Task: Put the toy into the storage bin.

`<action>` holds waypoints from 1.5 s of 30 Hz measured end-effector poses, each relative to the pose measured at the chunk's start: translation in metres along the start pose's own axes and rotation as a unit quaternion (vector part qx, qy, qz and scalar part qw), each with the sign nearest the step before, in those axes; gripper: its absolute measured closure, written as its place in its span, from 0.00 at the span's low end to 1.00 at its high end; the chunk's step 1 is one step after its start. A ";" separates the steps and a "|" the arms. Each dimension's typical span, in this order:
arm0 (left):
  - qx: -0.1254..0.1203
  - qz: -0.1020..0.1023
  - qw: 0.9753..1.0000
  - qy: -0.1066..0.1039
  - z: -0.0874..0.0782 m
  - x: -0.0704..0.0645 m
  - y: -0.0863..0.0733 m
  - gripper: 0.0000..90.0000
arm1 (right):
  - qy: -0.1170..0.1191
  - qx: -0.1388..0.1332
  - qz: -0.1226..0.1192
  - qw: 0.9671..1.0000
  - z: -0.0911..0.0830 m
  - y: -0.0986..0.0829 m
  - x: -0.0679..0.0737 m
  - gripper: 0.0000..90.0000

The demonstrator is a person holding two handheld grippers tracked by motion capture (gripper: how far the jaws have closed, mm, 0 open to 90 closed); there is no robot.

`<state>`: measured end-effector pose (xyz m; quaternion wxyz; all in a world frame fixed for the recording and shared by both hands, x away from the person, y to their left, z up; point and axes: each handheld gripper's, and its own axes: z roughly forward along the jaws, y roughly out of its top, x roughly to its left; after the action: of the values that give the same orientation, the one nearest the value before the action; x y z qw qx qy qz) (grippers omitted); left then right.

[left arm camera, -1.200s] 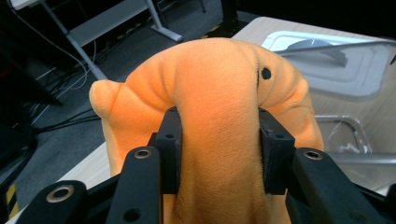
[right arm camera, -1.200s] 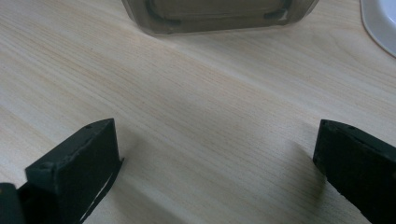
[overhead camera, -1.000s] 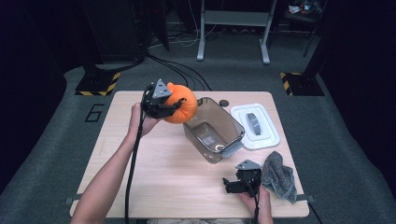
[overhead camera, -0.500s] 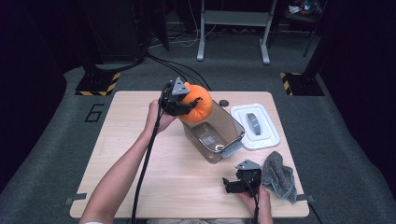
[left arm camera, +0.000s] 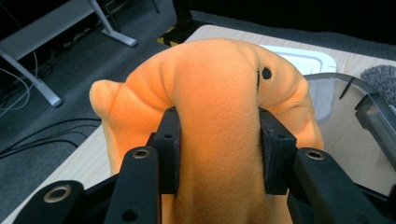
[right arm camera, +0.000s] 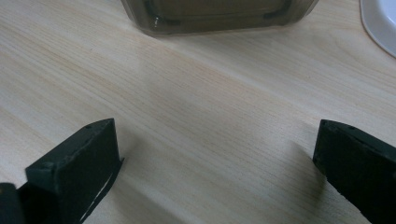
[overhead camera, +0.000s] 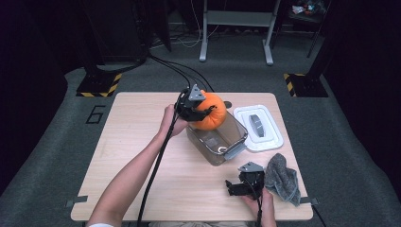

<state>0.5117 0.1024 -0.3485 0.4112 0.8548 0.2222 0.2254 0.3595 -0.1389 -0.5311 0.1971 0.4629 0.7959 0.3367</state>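
- Nearest the person, the right tongs (overhead camera: 236, 187) rest low at the front edge of the counter (overhead camera: 132, 179), held in the right hand (overhead camera: 257, 201); in the right gripper view its two black jaws stand wide apart with bare wood between them and grip nothing.
- Just beside that hand, to its right, a crumpled grey cloth (overhead camera: 282, 178) lies on the counter.
- Farther in, near the middle, stands a clear, smoke-tinted plastic container (overhead camera: 226, 144) with its top open; its lower wall shows at the top of the right gripper view (right arm camera: 219, 14).
- To the right of the container, close beside it, its white lid (overhead camera: 258, 128) lies flat with the grey handle facing up.
- The left hand (overhead camera: 169, 119) holds the left tongs (overhead camera: 206, 109) above the far left corner of the container.
- These tongs are clamped on an orange plush pumpkin (overhead camera: 209, 112); in the left gripper view the jaws press in on a fold of the soft orange body (left arm camera: 217, 116) from both sides, and a small black dot marks its surface.
- The pumpkin hangs over the container's far rim, above the opening; whether it touches the rim I cannot tell.
- Beyond the counter, black cables (overhead camera: 175, 71) trail across the grey floor.
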 end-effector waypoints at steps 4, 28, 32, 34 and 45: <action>0.010 0.001 1.000 -0.007 0.009 -0.002 -0.004 0.65 | 0.001 0.000 -0.001 1.000 0.000 0.000 0.000 0.00; 0.062 -0.016 0.998 -0.013 0.041 0.003 -0.022 0.60 | 0.003 0.000 0.000 1.000 0.000 0.000 0.000 0.00; 0.072 -0.020 0.997 -0.012 0.044 0.004 -0.024 0.58 | 0.003 0.000 0.001 1.000 0.000 0.000 0.000 0.00; 0.079 -0.019 0.997 -0.010 0.047 0.003 -0.024 0.57 | 0.003 0.000 0.000 1.000 -0.001 0.000 0.000 0.00; 0.114 -0.015 0.993 -0.015 0.055 0.000 -0.024 0.46 | 0.003 0.002 0.000 1.000 -0.001 0.000 0.001 0.00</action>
<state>0.5388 0.0827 -0.3989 0.3180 0.8959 0.2526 0.1799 0.3587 -0.1388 -0.5307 0.1939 0.4625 0.7970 0.3367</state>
